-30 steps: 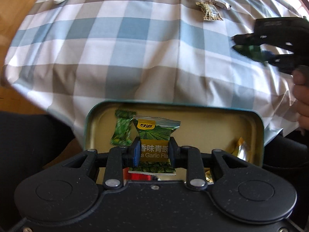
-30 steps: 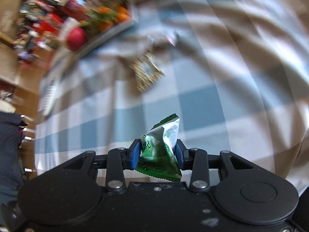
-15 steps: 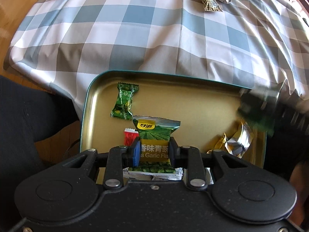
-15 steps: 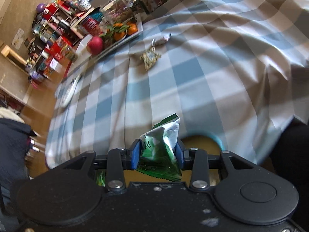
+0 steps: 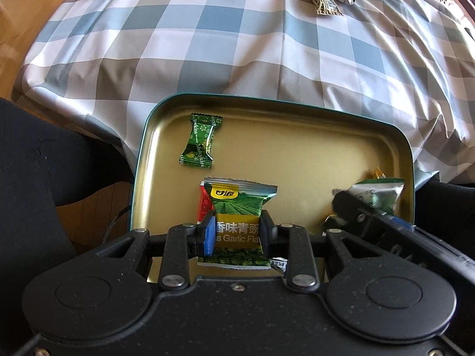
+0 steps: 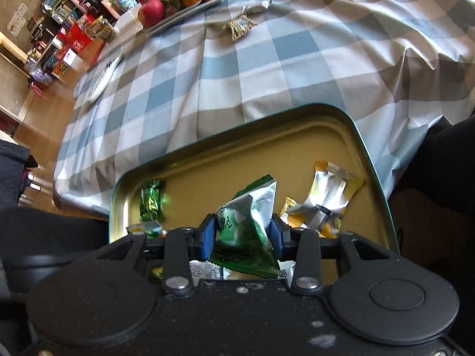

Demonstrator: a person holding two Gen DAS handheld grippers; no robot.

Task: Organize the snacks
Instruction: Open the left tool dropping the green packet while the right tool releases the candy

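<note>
A teal tin with a gold inside sits below the table edge, also seen in the right wrist view. My left gripper is shut on a green and yellow garlic pea packet, held over the tin. My right gripper is shut on a crumpled green and silver packet, over the tin's right part; that gripper shows blurred at the right of the left wrist view. A green candy and yellow and silver packets lie in the tin. Two loose snacks lie on the checked tablecloth.
A fruit tray with an apple and oranges stands at the table's far side, a white remote near its left edge. Cluttered shelves fill the background. Dark clothing flanks the tin on both sides.
My right gripper swept from over the tablecloth to above the tin with the green packet in it. The left gripper drew back a little, so more of the tin shows.
</note>
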